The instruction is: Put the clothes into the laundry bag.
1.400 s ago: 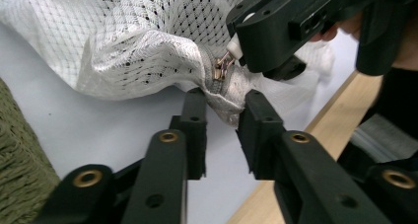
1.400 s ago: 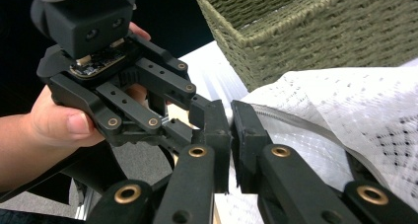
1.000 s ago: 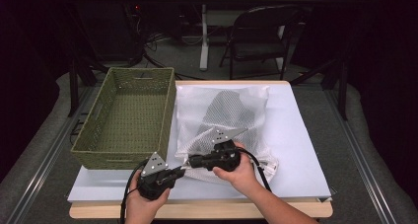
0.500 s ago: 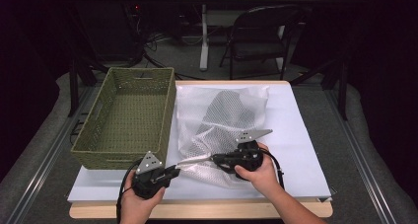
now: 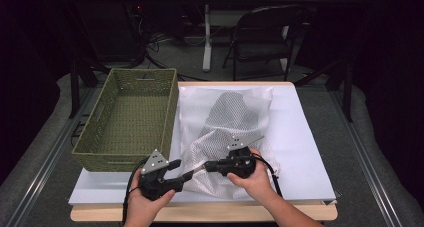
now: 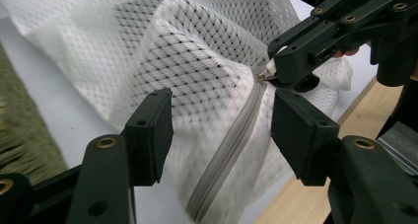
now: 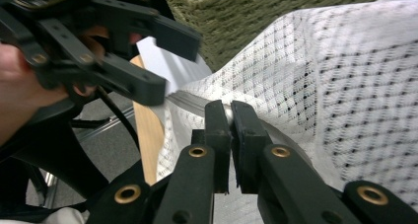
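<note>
Room: dim workroom, a chair (image 5: 265, 32) and desk legs far beyond both tongs, a wooden table (image 5: 200, 213) under them with a white sheet (image 5: 305, 137) spread over it.
Basket: green woven basket (image 5: 131, 118) sits ahead of the left tongs, nothing in it that I can make out.
Mesh bag: the white mesh bag (image 5: 227, 122) lies on the sheet just beside the basket, stretching away from the right tongs, something dark showing through the netting.
Zipper: a grey zipper (image 6: 230, 152) runs between the two tongs along the bag's near edge.
Right tongs: right tongs (image 7: 230, 116) pressed together, and in the left gripper view they are pinching the zipper pull (image 6: 261, 76) at the top of the track.
Left tongs: left tongs (image 6: 222, 128) spread wide, jaws either side of the zipper track, gripping nothing.
Progress: the pull is caught, so the grab looks done; I cannot tell how much of the zipper is open or closed.
Left to do: judging by the pose, the left tongs need to clamp the fabric before the slide, and nothing has reached the basket.
Writing: no brand, label or lettering readable on anything.
</note>
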